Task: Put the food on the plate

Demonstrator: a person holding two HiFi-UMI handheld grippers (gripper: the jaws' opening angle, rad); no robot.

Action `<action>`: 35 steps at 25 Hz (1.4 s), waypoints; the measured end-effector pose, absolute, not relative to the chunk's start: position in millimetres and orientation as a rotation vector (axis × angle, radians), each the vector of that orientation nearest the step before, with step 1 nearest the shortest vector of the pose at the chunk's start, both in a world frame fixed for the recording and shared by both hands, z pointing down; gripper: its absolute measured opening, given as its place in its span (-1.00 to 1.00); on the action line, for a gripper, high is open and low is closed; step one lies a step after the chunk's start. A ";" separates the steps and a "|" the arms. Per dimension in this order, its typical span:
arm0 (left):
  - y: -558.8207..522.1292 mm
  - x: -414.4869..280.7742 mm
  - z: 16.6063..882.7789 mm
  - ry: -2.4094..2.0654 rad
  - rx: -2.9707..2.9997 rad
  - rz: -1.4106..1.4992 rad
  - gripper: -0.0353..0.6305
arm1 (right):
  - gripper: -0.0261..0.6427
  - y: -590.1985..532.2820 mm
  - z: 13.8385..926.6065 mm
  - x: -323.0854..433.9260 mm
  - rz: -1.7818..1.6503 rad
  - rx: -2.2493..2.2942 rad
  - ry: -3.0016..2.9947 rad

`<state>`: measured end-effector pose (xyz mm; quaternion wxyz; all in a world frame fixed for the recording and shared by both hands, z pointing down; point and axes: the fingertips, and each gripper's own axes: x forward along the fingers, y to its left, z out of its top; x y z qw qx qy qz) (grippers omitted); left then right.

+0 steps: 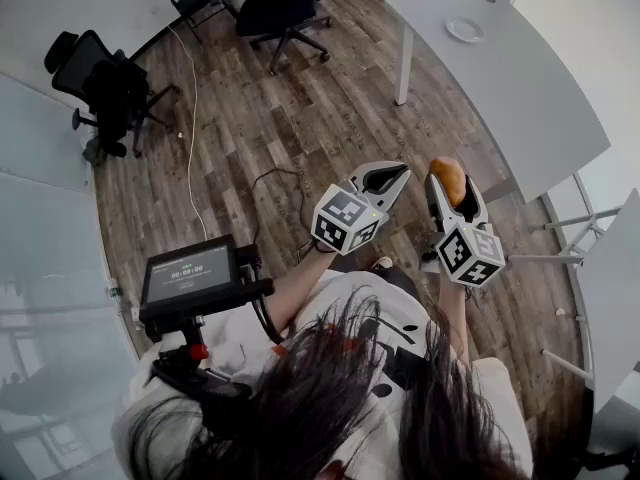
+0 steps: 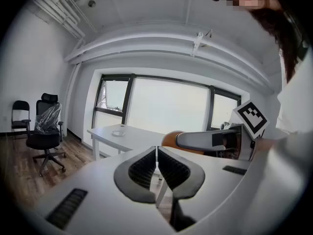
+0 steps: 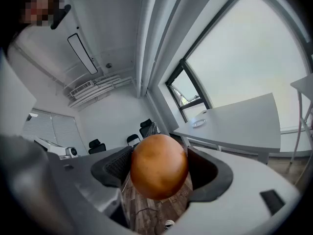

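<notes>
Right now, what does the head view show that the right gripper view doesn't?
Head view only: the left hand-held gripper, shut and empty, and the screen at the person's left. Right gripper view only: the ceiling light and the wall blinds. Both: the round brown food clamped in the right hand-held gripper, and the plate on the white table.

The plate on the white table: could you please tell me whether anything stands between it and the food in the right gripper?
Nothing visible does. The right gripper holds the food, and only open wooden floor lies between it and the table that bears the plate.
</notes>
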<state>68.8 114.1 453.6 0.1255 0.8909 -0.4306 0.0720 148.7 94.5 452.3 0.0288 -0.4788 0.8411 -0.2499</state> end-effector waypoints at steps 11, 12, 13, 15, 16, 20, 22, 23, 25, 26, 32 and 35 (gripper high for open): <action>120.9 81.0 453.7 -1.218 2.613 0.228 -0.85 | 0.12 106.0 447.0 157.5 -0.730 -1.507 2.574; 121.4 82.5 453.4 -1.213 2.617 0.229 -0.85 | 0.12 106.8 446.1 158.0 -0.717 -1.512 2.578; 121.8 83.4 453.2 -1.209 2.621 0.231 -0.85 | 0.12 107.4 445.4 157.9 -0.708 -1.515 2.582; 122.5 84.4 453.7 -1.203 2.626 0.237 -0.85 | 0.12 107.9 445.4 156.8 -0.706 -1.512 2.582; 122.7 84.6 454.3 -1.200 2.628 0.240 -0.85 | 0.12 107.9 446.0 156.1 -0.710 -1.509 2.579; 121.6 84.1 455.8 -1.202 2.630 0.252 -0.85 | 0.12 106.0 448.4 154.9 -0.718 -1.504 2.579; 120.0 81.4 456.4 -1.213 2.626 0.252 -0.85 | 0.12 103.9 449.5 153.1 -0.718 -1.499 2.584; 118.9 79.5 456.7 -1.221 2.623 0.252 -0.85 | 0.12 102.1 449.8 151.9 -0.717 -1.495 2.587; 117.2 76.0 457.2 -1.237 2.615 0.252 -0.85 | 0.12 97.4 449.9 150.0 -0.717 -1.486 2.592; 117.3 74.8 457.4 -1.244 2.610 0.251 -0.85 | 0.12 95.4 449.7 149.7 -0.719 -1.481 2.595; 90.4 46.6 461.8 -1.285 2.543 0.211 -0.85 | 0.12 65.3 452.7 128.0 -0.745 -1.464 2.629; 43.0 20.2 465.7 -1.281 2.509 0.195 -0.85 | 0.12 18.2 456.6 104.7 -0.783 -1.476 2.637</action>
